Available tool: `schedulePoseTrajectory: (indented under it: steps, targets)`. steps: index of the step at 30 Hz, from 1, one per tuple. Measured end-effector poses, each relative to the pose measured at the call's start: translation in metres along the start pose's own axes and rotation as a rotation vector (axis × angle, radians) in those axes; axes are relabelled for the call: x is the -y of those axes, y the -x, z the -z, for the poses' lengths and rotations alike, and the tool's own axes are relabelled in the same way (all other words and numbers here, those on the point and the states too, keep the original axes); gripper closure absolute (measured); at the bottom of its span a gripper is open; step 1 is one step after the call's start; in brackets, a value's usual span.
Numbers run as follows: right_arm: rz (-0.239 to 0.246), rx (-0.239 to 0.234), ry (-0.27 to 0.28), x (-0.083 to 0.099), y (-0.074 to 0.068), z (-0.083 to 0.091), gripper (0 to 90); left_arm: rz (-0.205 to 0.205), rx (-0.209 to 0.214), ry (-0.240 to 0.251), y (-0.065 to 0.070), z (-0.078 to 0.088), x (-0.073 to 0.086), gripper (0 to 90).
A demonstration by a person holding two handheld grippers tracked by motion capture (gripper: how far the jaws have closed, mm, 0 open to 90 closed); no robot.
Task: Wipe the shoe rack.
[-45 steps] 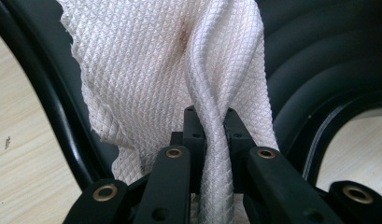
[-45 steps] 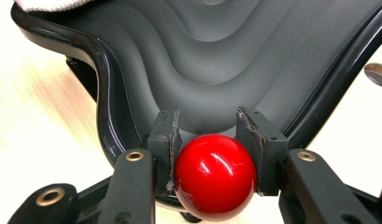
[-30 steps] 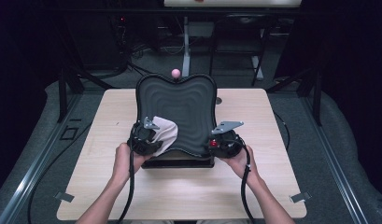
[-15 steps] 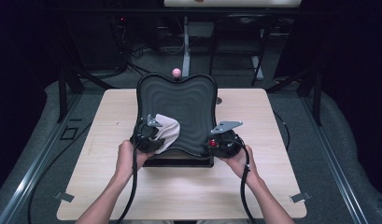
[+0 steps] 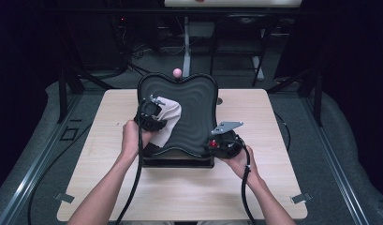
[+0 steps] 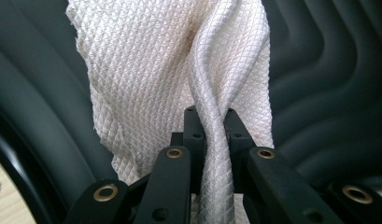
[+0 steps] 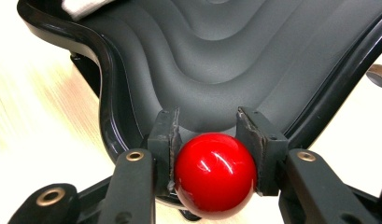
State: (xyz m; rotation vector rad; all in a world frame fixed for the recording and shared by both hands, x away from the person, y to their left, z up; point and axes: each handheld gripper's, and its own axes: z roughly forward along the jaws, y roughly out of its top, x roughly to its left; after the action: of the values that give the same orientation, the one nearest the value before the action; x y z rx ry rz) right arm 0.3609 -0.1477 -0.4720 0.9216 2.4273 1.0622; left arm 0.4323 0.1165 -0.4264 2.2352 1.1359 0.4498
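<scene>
A black ridged, wavy-edged panel (image 5: 191,117) stands tilted on a dark base at the table's middle. My left gripper (image 5: 157,108) is shut on a white quilted cloth (image 5: 169,119), which lies against the panel's left half; in the left gripper view the cloth (image 6: 179,70) is pinched between the jaws and fans out over the ridges (image 6: 328,70). My right gripper (image 5: 216,142) sits at the panel's lower right corner, shut on a glossy red ball (image 7: 215,173) fixed there, with the pads (image 7: 166,140) pressed on both its sides. The panel (image 7: 235,56) rises beyond the ball.
The light wooden table (image 5: 283,122) has bare room on both sides and in front of the panel. A pink ball knob (image 5: 177,72) shows above the panel's top edge. A small brown round thing (image 5: 219,101) lies by the panel's right edge. Cables trail from both grippers.
My left gripper has slid the cloth up along the panel's left half, away from the person. The right gripper has stayed on the red ball.
</scene>
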Motion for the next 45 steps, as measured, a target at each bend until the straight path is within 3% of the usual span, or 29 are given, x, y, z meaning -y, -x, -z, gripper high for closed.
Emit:
schedulePoseTrajectory:
  steps: [8, 21, 32, 45]
  targets:
    - [0.0, -0.005, 0.003, 0.0, 0.0, 0.0, 59.8, 0.006, -0.027, 0.001, -0.009, -0.004, -0.028, 82.8]
    - [0.002, -0.01, 0.003, 0.0, 0.001, 0.0, 59.8, 0.035, -0.029, 0.005, -0.021, -0.011, -0.064, 82.5]
    - [0.011, -0.009, 0.028, 0.003, 0.001, 0.0, 59.8, 0.04, -0.033, 0.011, -0.017, -0.013, -0.073, 82.3]
    - [0.018, -0.008, 0.035, 0.004, 0.001, 0.0, 59.7, 0.025, 0.005, 0.014, -0.006, -0.015, -0.062, 82.5]
